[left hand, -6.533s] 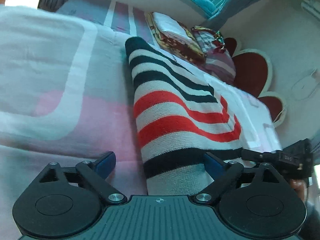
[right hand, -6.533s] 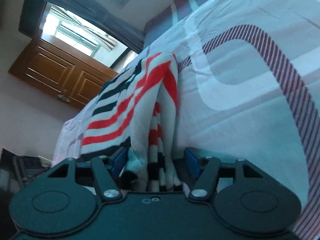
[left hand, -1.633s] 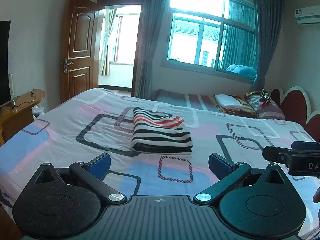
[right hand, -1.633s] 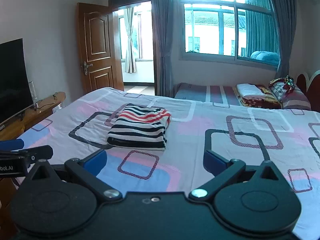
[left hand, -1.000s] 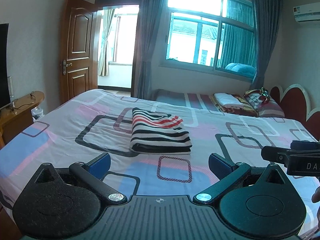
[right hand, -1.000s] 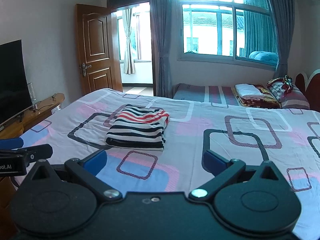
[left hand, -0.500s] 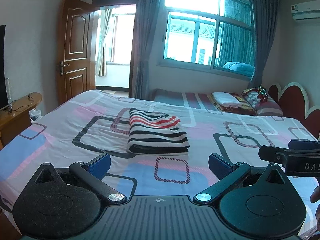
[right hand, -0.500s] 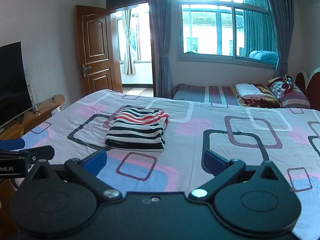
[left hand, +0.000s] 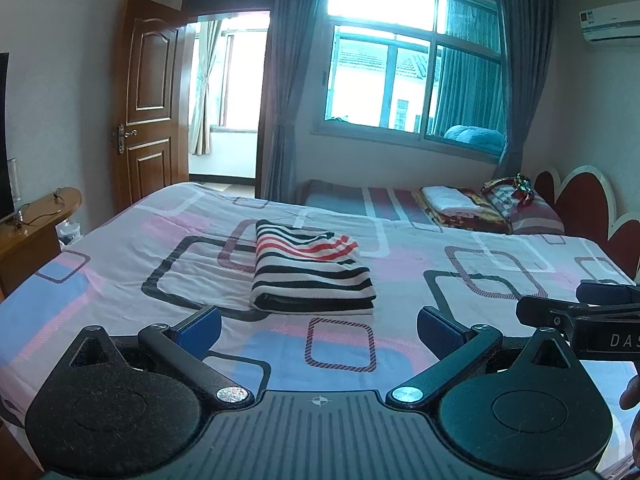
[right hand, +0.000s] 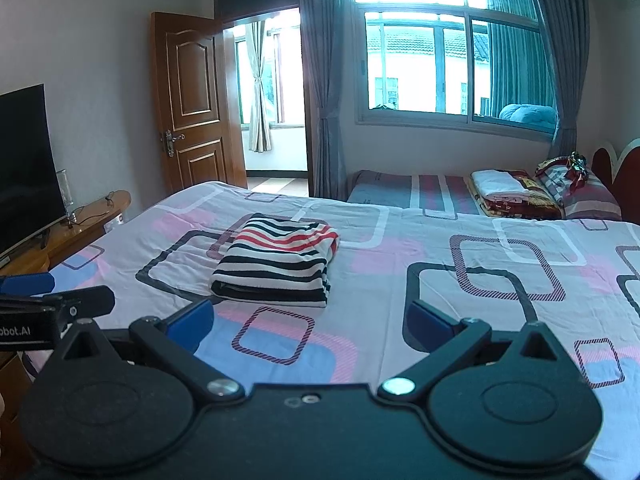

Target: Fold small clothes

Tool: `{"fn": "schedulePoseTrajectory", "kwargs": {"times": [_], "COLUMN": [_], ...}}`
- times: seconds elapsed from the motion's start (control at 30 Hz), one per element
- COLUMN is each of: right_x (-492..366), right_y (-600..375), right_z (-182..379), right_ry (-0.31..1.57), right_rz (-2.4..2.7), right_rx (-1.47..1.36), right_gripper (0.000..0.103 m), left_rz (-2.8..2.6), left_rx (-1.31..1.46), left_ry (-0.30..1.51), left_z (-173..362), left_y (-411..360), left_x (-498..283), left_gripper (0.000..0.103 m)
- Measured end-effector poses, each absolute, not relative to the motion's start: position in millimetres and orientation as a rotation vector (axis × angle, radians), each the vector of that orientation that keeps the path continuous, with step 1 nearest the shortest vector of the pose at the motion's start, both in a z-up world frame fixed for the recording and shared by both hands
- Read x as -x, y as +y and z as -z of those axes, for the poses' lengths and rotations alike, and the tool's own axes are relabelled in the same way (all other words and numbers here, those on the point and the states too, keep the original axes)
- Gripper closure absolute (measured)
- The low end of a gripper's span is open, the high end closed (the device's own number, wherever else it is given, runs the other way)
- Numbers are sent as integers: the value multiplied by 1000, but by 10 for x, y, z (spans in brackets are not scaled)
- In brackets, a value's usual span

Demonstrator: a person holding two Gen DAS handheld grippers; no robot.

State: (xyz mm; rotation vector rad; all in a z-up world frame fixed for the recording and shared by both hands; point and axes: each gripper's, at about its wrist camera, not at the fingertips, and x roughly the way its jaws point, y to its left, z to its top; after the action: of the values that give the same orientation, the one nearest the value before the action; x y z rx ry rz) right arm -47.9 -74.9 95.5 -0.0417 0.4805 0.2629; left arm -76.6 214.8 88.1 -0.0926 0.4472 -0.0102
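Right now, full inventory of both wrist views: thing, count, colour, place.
striped garment: 1, black, white and red, folded on the bed
bed: 1, pink, white and blue sheet with squares, foreground
folded bedding: 1 stack, white on red, far right
door: 1, brown wood, open, left wall
window: 1, grey curtains, back wall
TV: 1, black, far left
left gripper: 1, black, blue pads, open
right gripper: 1, same, open
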Motion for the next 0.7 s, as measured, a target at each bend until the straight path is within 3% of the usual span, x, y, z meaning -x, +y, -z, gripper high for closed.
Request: {"fn": "schedulePoseTrajectory", "kwargs": {"times": [0.7], "right_x": [449], "right_y": [-757], "right_z": [-981], "right_ry": [469], "right_rz": [-266], "right_rx": [39], "right_gripper": [1], "left_rz": [18], "left_rx": [84], "left_ry": [452], "left_z": [-920], "left_y": [2168], "left_x": [694], "left_gripper": [0]}}
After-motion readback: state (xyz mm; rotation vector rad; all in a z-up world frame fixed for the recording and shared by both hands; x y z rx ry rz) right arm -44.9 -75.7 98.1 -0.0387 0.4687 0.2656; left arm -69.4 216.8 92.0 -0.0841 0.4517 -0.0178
